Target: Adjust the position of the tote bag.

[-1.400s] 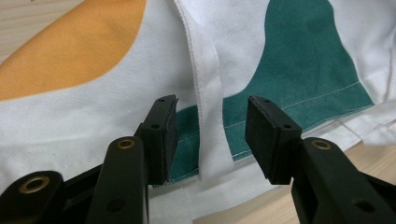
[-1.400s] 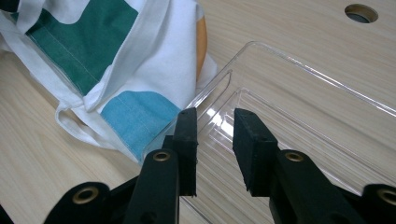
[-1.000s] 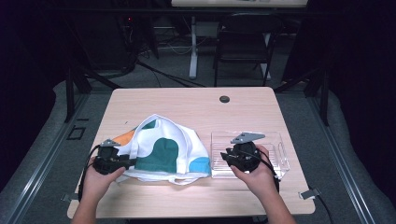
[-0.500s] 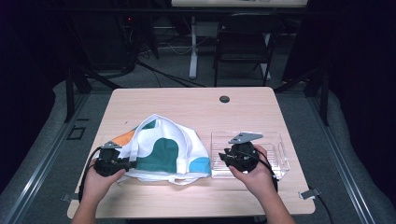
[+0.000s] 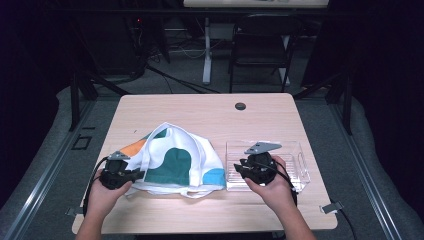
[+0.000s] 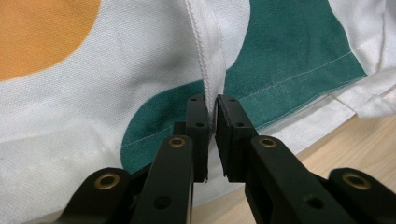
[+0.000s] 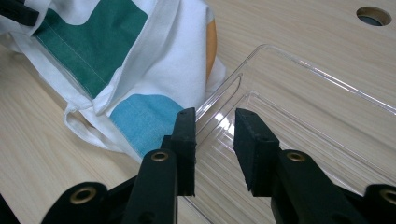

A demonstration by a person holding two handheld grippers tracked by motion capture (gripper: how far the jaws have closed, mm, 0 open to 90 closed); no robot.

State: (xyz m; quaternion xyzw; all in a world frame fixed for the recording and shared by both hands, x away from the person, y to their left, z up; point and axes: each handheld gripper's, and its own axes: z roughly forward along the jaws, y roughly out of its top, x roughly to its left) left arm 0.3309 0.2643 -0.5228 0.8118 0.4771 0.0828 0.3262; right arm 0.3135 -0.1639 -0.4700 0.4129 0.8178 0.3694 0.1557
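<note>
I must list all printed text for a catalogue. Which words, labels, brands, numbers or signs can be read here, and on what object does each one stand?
None: no text can be read in these pictures.
White fabric bag with orange, green and blue patches: coloured shapes, no letters.
Clear plastic tray: no label.
Light wooden table: no marking.
Black gripper jaws in both gripper views: no brand visible.

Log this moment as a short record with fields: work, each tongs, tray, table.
work: handling a patterned cloth bag beside a clear plastic tray
left tongs: jaws just closed, pinching a white seam fold of the bag
right tongs: jaws apart, astride the tray's near-left corner wall, pads not seen pressing
tray: empty, right of the bag
table: light wood, round hole at the far edge
</note>
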